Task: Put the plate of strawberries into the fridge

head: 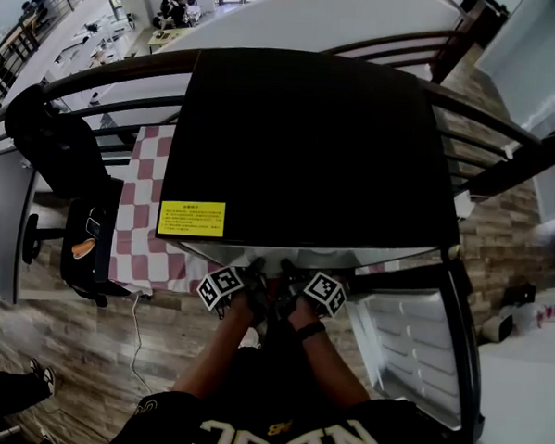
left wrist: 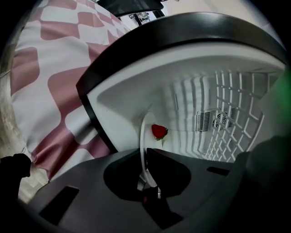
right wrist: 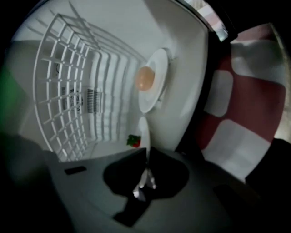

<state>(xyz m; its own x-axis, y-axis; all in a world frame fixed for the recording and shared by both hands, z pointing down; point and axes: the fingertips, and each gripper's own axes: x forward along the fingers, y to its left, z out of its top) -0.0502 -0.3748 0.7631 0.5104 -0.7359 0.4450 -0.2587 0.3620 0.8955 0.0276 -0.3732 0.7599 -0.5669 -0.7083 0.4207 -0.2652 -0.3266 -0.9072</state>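
plate (left wrist: 142,144): white, seen edge-on in both gripper views, carried between the two grippers at the mouth of the open fridge (head: 309,144). whether its underside rests on anything cannot be told. one strawberry (left wrist: 158,131) shows on its face in the left gripper view, and one shows in the right gripper view as well. in the head view only a patch of red shows between the grippers.

left gripper (left wrist: 145,157): jaws clenched on the plate's rim, on the person's left side of the plate.

right gripper (right wrist: 147,154): jaws clenched on the opposite rim. the two marker cubes sit side by side just in front of the fridge opening in the head view.

fridge: small, black top and frame, white interior. the door (head: 410,344) stands open at the person's right. a yellow label (head: 191,218) sits on the front left corner of the top. inside are a white wire rack (left wrist: 236,113), a vent (left wrist: 213,121) on the back wall and a round white fitting with an orange lamp (right wrist: 145,78) on the side wall.

surroundings: a pink-and-white checked cloth (head: 139,209) lies beside the fridge on the person's left, with a black chair (head: 82,234) just beyond it. a dark railing (head: 109,73) curves behind the fridge. the floor (head: 85,346) is wood plank.
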